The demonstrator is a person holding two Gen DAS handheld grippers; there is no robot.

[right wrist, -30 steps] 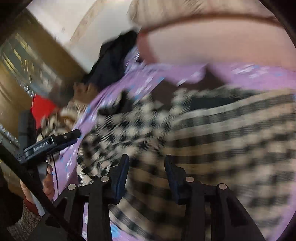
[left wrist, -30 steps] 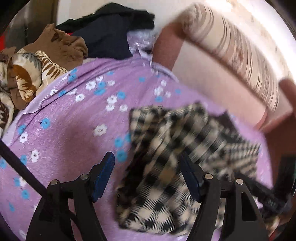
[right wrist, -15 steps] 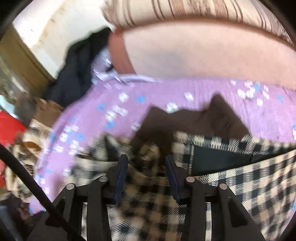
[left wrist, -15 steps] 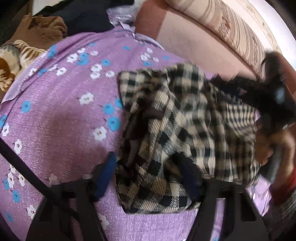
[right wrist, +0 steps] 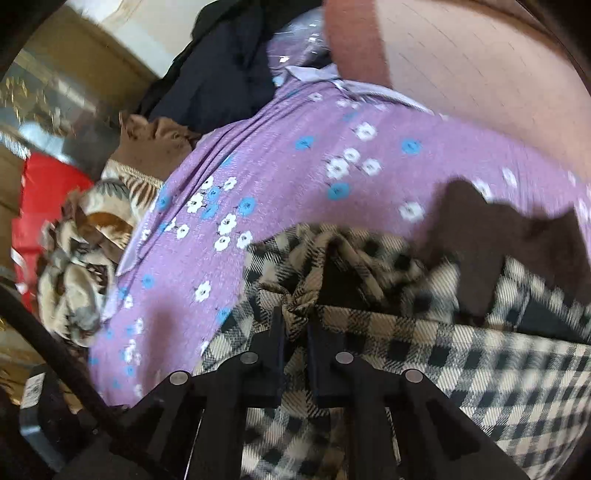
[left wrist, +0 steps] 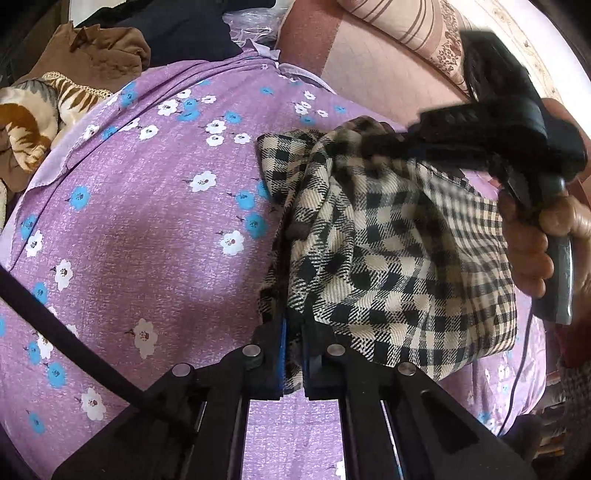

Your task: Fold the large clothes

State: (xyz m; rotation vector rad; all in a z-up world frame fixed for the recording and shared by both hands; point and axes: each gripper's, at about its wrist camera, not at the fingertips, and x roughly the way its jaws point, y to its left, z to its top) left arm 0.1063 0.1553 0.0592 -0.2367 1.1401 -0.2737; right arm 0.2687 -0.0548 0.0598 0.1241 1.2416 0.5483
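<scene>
A black-and-cream checked garment (left wrist: 388, 258) lies bunched on the purple flowered bedsheet (left wrist: 147, 240). My left gripper (left wrist: 293, 325) is shut on the garment's near left edge, with cloth pinched between the blue pads. In the right wrist view the same checked garment (right wrist: 443, 350) fills the lower right, its brown lining (right wrist: 480, 229) showing behind. My right gripper (right wrist: 295, 314) has its jaws closing, and they pinch a gathered fold of the check. In the left wrist view the right gripper (left wrist: 406, 144), held by a hand (left wrist: 532, 251), bites the garment's far edge.
Other clothes are heaped at the bed's far left: a brown piece (left wrist: 96, 55), a dark navy piece (left wrist: 184, 33) and a leaf-patterned cloth (left wrist: 29, 122). A pink cushion (left wrist: 369, 74) and a striped bolster (left wrist: 406, 22) line the back. A red object (right wrist: 44, 192) stands beyond the bed.
Both grippers went from open to pinching the checked garment. The right gripper swept left across the cloth to its far edge; the left dropped onto the near edge.
</scene>
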